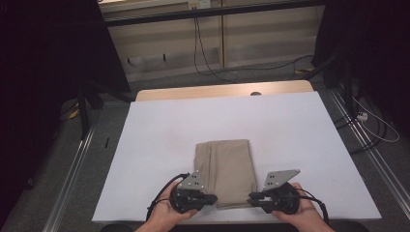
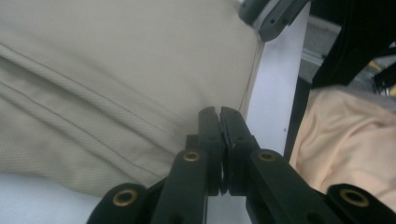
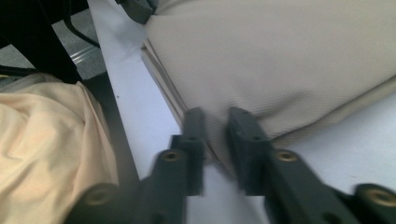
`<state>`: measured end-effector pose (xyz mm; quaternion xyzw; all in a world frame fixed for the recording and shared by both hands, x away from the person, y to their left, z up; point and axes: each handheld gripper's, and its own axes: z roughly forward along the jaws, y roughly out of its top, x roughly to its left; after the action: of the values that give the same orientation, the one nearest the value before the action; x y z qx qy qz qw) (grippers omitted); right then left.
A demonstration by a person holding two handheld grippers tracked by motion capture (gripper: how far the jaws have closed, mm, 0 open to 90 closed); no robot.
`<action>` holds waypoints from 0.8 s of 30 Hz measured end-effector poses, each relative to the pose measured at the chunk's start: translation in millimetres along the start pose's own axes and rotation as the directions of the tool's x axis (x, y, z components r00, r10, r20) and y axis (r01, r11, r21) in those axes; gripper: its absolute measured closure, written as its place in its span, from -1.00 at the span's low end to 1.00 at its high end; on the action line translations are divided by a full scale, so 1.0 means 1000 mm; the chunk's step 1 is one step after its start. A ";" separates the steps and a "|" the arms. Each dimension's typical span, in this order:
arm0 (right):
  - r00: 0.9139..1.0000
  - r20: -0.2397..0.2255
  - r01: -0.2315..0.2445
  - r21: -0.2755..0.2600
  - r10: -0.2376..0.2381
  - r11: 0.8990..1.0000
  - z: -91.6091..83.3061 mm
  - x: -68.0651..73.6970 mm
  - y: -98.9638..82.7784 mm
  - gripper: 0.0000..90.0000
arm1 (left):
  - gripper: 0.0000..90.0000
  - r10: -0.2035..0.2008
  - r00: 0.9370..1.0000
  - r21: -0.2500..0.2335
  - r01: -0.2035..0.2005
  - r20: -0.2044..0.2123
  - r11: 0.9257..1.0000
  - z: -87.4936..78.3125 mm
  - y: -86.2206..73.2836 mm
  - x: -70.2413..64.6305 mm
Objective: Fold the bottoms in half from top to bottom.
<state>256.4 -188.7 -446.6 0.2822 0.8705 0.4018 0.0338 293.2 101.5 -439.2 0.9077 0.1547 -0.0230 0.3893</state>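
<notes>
Folding step, near edge of desk [image 1: 159, 116]: left gripper [image 1: 213, 197] clenched on near corner of folded beige cloth [image 1: 226, 166]. Right gripper [image 1: 251, 195] released, jaws astride other corner; probably must pinch before lifting.

Folded beige cloth [image 1: 225, 171] lies low-centre on the white bench [image 1: 290, 125]; left tongs [image 1: 211, 198] and right tongs [image 1: 252, 196] flank its bottom edge.

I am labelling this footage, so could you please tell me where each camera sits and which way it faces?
High view: above the person's side, looking forward and down on the white table; both hands show.
Left gripper view: on the left gripper, along its shut fingers toward the folded beige cloth.
Right gripper view: on the right gripper, fingers parted at the cloth's edge.
All share the cloth.
</notes>
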 end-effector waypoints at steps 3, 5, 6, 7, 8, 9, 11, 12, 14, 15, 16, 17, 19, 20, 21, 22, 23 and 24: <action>1.000 -0.001 -0.006 -0.001 0.006 1.000 0.001 -0.002 0.000 0.53 | 0.92 0.001 1.000 0.006 -0.001 0.008 1.000 0.006 0.002 0.000; 1.000 0.000 -0.006 -0.007 0.006 1.000 0.000 -0.002 0.001 0.41 | 0.89 -0.007 1.000 0.000 0.007 0.020 1.000 0.005 0.001 0.002; 1.000 0.006 -0.007 -0.011 0.007 1.000 0.000 -0.001 0.001 0.35 | 0.86 -0.016 0.999 -0.007 0.016 0.029 1.000 0.005 0.000 0.003; 1.000 0.008 -0.006 -0.007 0.006 1.000 0.001 -0.001 0.002 0.32 | 0.80 -0.033 0.998 -0.012 0.034 0.046 0.999 0.005 -0.001 0.003; 1.000 0.007 -0.011 -0.007 0.011 1.000 0.001 -0.001 0.002 0.28 | 0.72 -0.038 0.998 -0.016 0.039 0.052 0.999 0.004 -0.001 0.004; 1.000 0.003 -0.013 -0.013 0.013 1.000 0.001 -0.001 0.003 0.20 | 0.70 -0.038 0.998 -0.020 0.039 0.051 0.999 0.004 -0.001 0.004; 1.000 0.013 -0.010 -0.031 0.011 0.999 0.000 0.000 0.004 0.13 | 0.61 -0.038 0.998 -0.039 0.041 0.057 0.998 0.003 0.000 0.003; 1.000 0.015 -0.008 -0.046 0.008 0.999 -0.001 0.000 0.005 0.07 | 0.57 -0.033 0.998 -0.051 0.035 0.047 0.998 0.001 0.001 0.002; 0.999 0.037 -0.015 -0.074 0.018 0.997 -0.003 -0.001 0.007 0.01 | 0.50 -0.013 0.999 -0.070 0.015 0.030 0.997 -0.002 0.004 0.000; 0.998 0.048 -0.023 -0.082 0.027 0.996 -0.003 -0.002 0.007 -0.03 | 0.48 -0.022 1.000 -0.082 0.023 0.018 0.996 -0.004 0.004 0.001; 0.998 0.056 -0.030 -0.091 0.036 0.995 -0.003 -0.004 0.008 -0.09 | 0.39 -0.034 0.999 -0.094 0.034 0.011 0.995 -0.004 0.004 0.001; 0.996 0.068 -0.045 -0.105 0.053 0.993 -0.004 -0.005 0.008 -0.16 | 0.31 -0.040 0.999 -0.107 0.039 -0.008 0.994 -0.005 0.004 0.002; 0.993 0.091 -0.058 -0.123 0.070 0.991 -0.005 -0.008 0.009 -0.29 | 0.10 -0.051 0.998 -0.125 0.046 -0.040 0.991 -0.007 0.004 0.004; 0.992 0.102 -0.064 -0.133 0.078 0.989 -0.005 -0.008 0.010 -0.39 | 0.00 -0.056 0.997 -0.135 0.048 -0.056 0.990 -0.007 0.004 0.005; 0.989 0.114 -0.074 -0.143 0.090 0.987 -0.005 -0.009 0.011 -0.49 | -0.09 -0.060 0.995 -0.141 0.048 -0.076 0.989 -0.008 0.003 0.006; 0.989 0.118 -0.074 -0.152 0.093 0.986 -0.006 -0.010 0.012 -0.50 | -0.20 -0.062 0.994 -0.144 0.048 -0.092 0.988 -0.009 0.003 0.007; 0.987 0.127 -0.073 -0.161 0.094 0.984 -0.007 -0.011 0.012 -0.52 | -0.26 -0.065 0.993 -0.146 0.050 -0.102 0.988 -0.010 0.003 0.009; 0.986 0.137 -0.075 -0.170 0.099 0.983 -0.007 -0.011 0.013 -0.61 | -0.28 -0.068 0.991 -0.152 0.050 -0.113 0.987 -0.011 0.002 0.011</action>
<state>269.9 -192.4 -434.5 0.3447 0.8165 0.4516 0.1026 303.5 111.0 -431.8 0.8708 0.2057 0.0308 0.4455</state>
